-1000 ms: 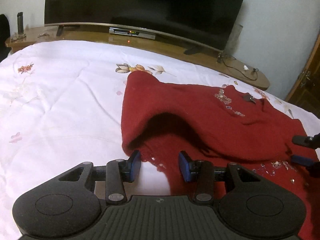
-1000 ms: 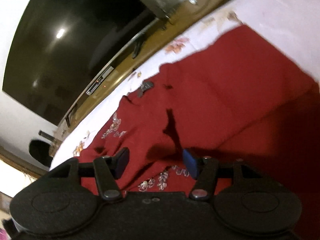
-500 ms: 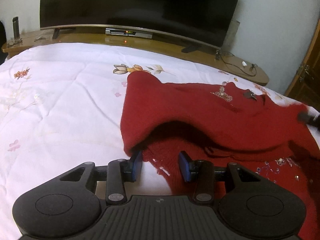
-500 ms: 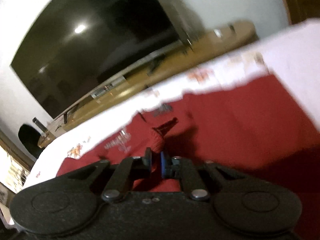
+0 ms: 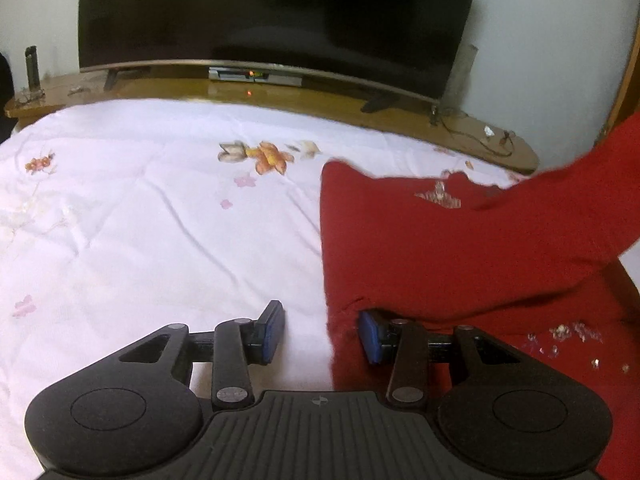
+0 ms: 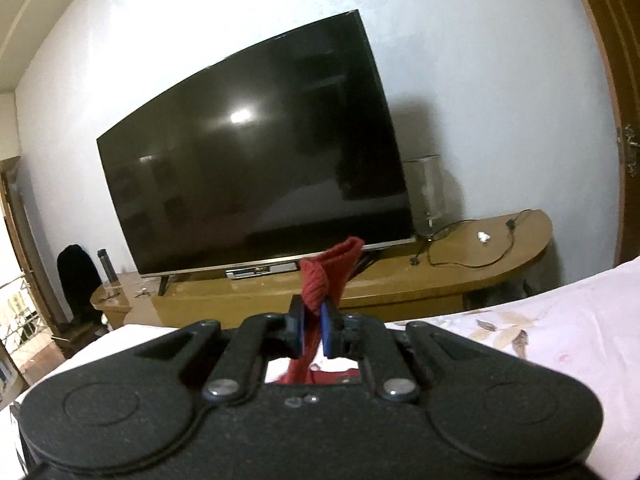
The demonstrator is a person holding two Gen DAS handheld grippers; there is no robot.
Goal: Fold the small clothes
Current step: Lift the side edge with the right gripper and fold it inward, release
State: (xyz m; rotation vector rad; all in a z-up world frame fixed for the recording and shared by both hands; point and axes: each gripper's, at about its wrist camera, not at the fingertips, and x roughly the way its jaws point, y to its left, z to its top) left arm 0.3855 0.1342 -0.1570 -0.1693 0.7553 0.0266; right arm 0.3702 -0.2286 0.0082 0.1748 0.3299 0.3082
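Observation:
A dark red knitted garment with small sequin decorations lies on the white flowered bedsheet. Its right part rises off the bed toward the upper right of the left wrist view. My left gripper is open and low over the bed at the garment's near left edge. That edge lies between the fingers, with the right fingertip against the cloth and the left one over bare sheet. My right gripper is shut on a bunched fold of the red garment, held up in the air with cloth poking above the pads.
A large dark television stands on a long wooden console beyond the bed's far edge. The console also holds a set-top box, a glass vase and a cable. A wooden door is at the right.
The right gripper closed on the garment, rolled toward level and rose, lifting the cloth's right side off the bed. The left gripper shifted slightly left, so the garment's edge now lies between its fingers.

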